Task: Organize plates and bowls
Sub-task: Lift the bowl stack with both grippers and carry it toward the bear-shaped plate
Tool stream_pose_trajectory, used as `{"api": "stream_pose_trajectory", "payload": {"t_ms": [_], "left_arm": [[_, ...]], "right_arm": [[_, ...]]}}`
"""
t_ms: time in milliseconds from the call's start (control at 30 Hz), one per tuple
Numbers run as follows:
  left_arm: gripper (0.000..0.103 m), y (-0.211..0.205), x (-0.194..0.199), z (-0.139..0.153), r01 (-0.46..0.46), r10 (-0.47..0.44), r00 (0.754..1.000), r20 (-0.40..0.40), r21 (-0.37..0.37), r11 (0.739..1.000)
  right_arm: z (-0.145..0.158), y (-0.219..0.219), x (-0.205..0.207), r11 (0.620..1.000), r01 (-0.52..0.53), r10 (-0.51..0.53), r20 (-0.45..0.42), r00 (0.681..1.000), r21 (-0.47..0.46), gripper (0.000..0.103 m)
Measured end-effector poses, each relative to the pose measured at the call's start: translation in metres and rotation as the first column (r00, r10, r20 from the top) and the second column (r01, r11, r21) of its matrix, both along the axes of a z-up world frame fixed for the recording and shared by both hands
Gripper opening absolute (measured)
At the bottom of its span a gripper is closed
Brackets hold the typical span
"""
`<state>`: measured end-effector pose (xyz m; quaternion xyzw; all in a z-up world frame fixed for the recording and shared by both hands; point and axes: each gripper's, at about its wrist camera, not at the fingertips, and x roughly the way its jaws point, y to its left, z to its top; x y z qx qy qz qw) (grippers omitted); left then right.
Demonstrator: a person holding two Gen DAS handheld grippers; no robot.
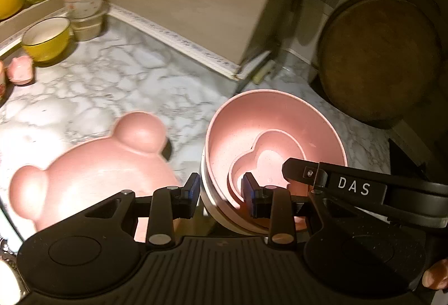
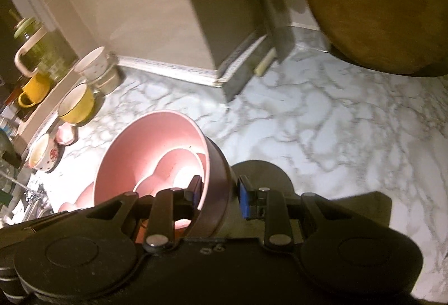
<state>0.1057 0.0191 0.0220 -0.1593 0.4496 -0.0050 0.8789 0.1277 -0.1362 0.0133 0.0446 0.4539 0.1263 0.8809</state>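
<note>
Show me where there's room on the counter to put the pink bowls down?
The widest bare marble lies right of the pink bowl, bordered by the round wooden board behind. More lies between the bear-shaped plate and the wall trim. The left edge is crowded: yellow pot, stacked bowls, little pink dish.

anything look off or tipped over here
The bear-shaped pink plate lies upside down on the marble counter. The pink bowl is tilted, both grippers' jaws straddling its rim, a small bear-shaped dish inside.
</note>
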Motion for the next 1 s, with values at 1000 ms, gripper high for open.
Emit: {"api": "stream_pose_trajectory", "payload": {"t_ms": [1000], "left_arm": [[0.03, 0.104, -0.035, -0.038, -0.153, 0.156, 0.986, -0.06, 0.052, 0.987]], "right_arm": [[-0.048, 0.121, -0.003, 0.983, -0.185, 0.184, -0.08, 0.98, 0.0, 0.027]]}}
